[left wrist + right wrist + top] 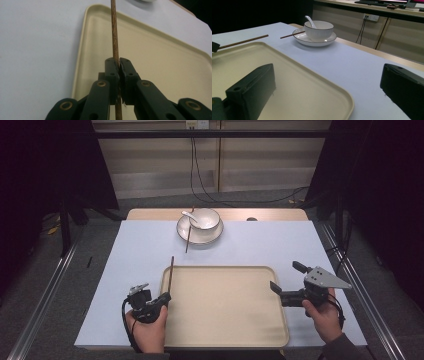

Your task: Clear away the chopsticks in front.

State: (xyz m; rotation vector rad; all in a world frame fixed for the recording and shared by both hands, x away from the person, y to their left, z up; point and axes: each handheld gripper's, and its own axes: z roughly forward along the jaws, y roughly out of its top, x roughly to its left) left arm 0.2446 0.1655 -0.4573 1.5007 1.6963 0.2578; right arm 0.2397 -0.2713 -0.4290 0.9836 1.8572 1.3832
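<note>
A brown chopstick (pixel 171 274) lies along the left rim of the beige tray (pixel 225 340), and my left gripper (pixel 165 297) is shut on its near end. In the left gripper view the two jaws pinch the chopstick (pixel 114 37) just over the tray's left edge (pixel 82 50). A second chopstick (pixel 188 239) leans on the white plate (pixel 216 236) at the back, which carries a white bowl (pixel 206 219) with a spoon (pixel 189 215). My right gripper (pixel 287 277) hovers at the tray's right rim, jaws wide apart and empty (pixel 328 68).
The light blue mat (pixel 140 250) covers the table under everything. A wooden table edge (pixel 150 214) runs behind the plate. From the right gripper view the bowl (pixel 319 28), the plate (pixel 312 40) and the leaning chopstick (pixel 292 34) sit beyond the tray's far rim (pixel 287 58).
</note>
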